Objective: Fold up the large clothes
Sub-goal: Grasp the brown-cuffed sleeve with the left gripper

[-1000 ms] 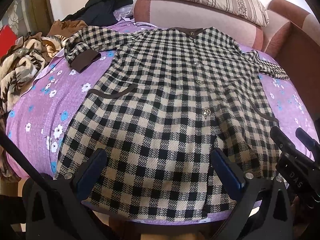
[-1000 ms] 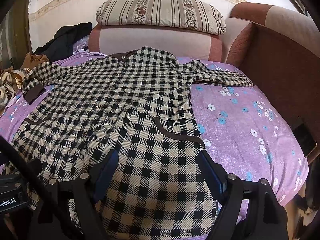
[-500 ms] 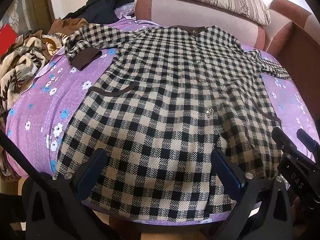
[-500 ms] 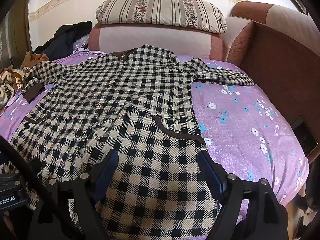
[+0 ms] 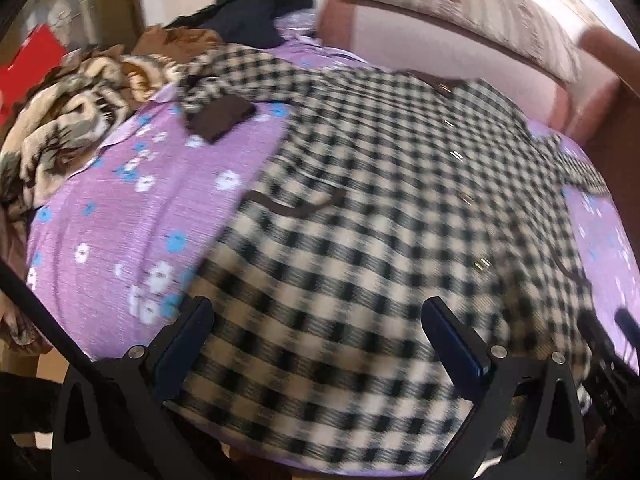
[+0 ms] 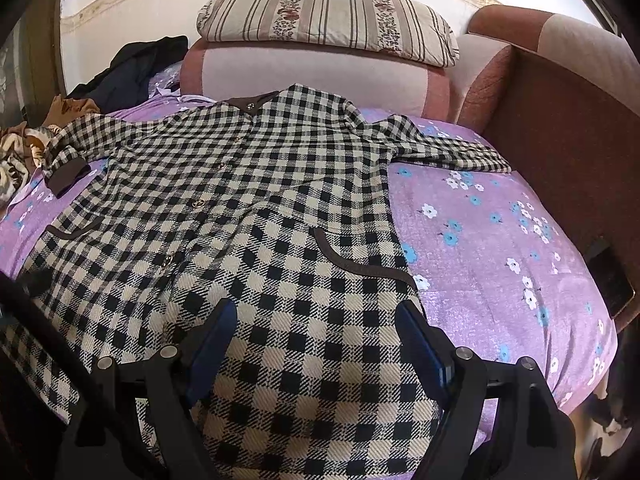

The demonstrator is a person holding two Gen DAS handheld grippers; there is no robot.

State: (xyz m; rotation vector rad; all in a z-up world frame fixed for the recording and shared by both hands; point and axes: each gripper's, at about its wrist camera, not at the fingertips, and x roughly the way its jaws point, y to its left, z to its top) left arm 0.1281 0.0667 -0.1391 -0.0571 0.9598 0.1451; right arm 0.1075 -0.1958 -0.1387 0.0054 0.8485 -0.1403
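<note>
1. So, checked coat (image 6: 256, 200): black-and-cream check, laid flat and front-up on the purple floral sheet (image 6: 500, 240); brown collar (image 6: 250, 102) points to the far sofa back, hem toward the cameras, long axis running near to far.
2. Sleeves spread sideways: one with brown cuff (image 5: 220, 118) reaches left, the other (image 6: 452, 152) stretches right toward the armrest.
3. Button line runs down the middle; brown-trimmed pockets (image 6: 360, 266) sit on each front panel.
4. Right gripper (image 6: 316, 320): jaws spread wide, nothing between them, over the hem on the coat's right front panel; contact with the fabric unclear.
5. Left gripper (image 5: 316, 320): jaws also apart, empty, over the left part of the hem near the coat's left edge. Left wrist view is motion-blurred.
6. Right gripper's tips show at the right edge of the left view, beside the hem.
7. Striped pillow (image 6: 328, 20) lies on top of the pink sofa back (image 6: 312, 80), beyond the collar.
8. Clothes pile (image 5: 68, 120), brown and patterned, lies left of the cuffed sleeve; a dark garment (image 6: 136, 68) sits at far left behind it.
9. Brown armrest panel (image 6: 568, 160) borders the sheet on the right.
</note>
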